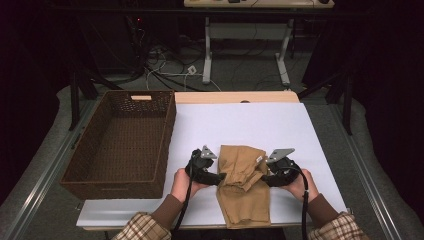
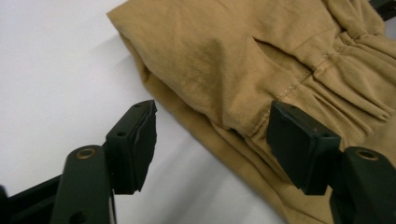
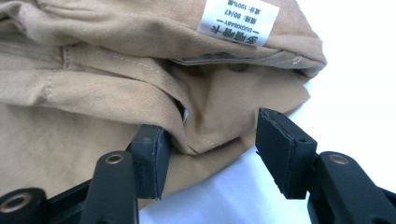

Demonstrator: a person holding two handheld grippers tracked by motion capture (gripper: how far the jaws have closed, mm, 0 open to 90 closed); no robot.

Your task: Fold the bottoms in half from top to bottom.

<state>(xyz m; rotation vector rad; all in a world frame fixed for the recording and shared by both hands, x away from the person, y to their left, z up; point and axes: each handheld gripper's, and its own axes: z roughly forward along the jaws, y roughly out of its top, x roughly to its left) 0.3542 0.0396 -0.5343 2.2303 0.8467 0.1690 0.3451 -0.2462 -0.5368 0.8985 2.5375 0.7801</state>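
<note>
Both hands reach in low: left gripper (image 1: 218, 176) and right gripper (image 1: 265, 178) flank the tan garment (image 1: 243, 187), jaws parted over its edges.

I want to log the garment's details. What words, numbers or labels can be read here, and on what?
White label sewn on the tan trousers, seen upside down in the right gripper view: "100%" and "80/47" are readable.
A line of Latin letters, perhaps "DUOXIBABY": uncertain.
Other characters on the label: too small to read.
No other text anywhere.

Both forearms reach in from below. The left gripper (image 1: 220, 176) and right gripper (image 1: 263, 176) face each other, low. Each has its jaws parted.
</note>
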